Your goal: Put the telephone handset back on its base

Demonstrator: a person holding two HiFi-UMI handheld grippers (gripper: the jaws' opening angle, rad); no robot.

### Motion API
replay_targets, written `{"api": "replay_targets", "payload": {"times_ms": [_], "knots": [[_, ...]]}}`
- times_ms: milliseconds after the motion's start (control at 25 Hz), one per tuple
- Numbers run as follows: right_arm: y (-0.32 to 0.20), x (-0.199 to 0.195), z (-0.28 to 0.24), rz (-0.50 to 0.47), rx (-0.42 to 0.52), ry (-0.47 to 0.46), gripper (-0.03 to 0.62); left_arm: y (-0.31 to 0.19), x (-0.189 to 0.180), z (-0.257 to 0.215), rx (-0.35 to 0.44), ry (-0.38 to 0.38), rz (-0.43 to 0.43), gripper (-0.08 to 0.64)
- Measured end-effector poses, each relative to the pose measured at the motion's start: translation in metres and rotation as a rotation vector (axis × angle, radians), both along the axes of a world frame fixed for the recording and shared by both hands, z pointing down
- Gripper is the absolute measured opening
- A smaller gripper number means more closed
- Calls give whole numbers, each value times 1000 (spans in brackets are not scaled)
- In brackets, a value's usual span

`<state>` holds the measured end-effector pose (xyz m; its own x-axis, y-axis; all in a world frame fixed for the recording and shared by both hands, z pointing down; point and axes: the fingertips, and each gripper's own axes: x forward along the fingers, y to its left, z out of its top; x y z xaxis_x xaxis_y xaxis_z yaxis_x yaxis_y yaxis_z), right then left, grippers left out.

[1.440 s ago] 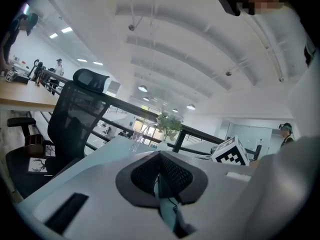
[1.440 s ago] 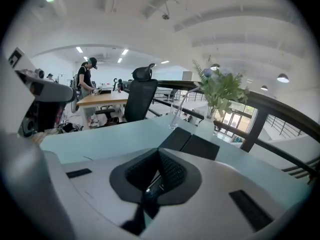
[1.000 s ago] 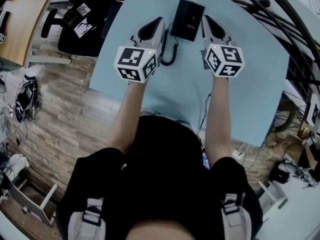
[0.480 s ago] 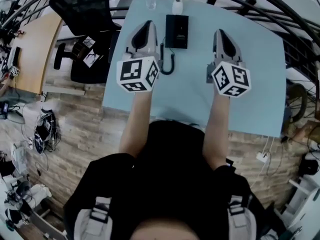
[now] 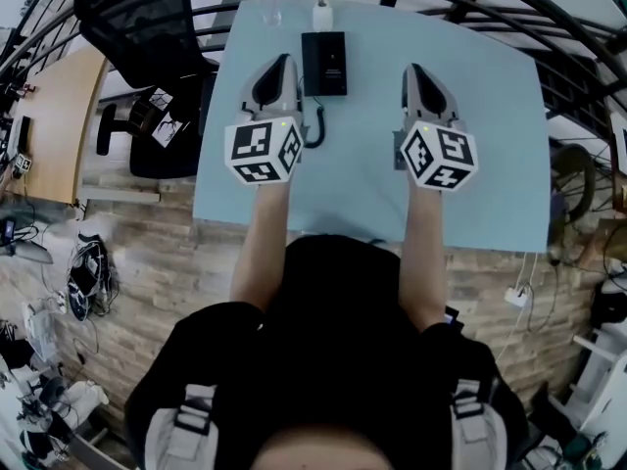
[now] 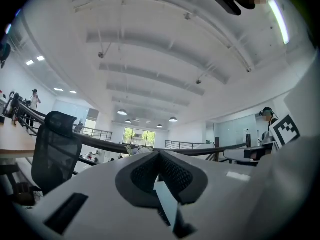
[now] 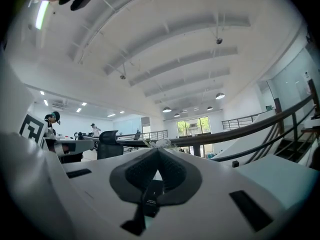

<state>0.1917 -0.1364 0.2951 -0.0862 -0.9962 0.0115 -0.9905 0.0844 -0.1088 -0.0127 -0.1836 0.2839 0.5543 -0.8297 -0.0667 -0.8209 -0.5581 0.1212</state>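
A black telephone (image 5: 324, 63) lies at the far middle of the light blue table (image 5: 490, 135). I cannot make out its handset apart from the base. Its black coiled cord (image 5: 314, 131) runs down from its left side. My left gripper (image 5: 281, 60) hovers just left of the telephone, jaws shut and empty, right beside the cord. My right gripper (image 5: 412, 70) is farther right of the telephone, also shut and empty. In both gripper views the grey pads (image 6: 150, 171) (image 7: 170, 171) meet at their tips.
A small plant in a white vase (image 5: 321, 12) and a clear glass (image 5: 271, 10) stand behind the telephone at the table's far edge. A black office chair (image 5: 147, 27) is off the table's left side. Black railings (image 5: 549, 37) curve behind it.
The head view has drawn back, so the telephone lies farther from me. Both grippers now sit nearer than it instead of flanking it, still shut.
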Motion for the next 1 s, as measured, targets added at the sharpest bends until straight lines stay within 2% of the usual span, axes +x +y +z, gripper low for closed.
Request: {"api": "replay_targets", "payload": {"times_ms": [480, 1000], "knots": [[-3, -8, 6, -38, -17, 114, -6, -8, 3, 8, -13, 1, -24, 0], [-6, -11, -9, -69, 33, 202, -6, -11, 14, 14, -25, 6, -15, 0]]}}
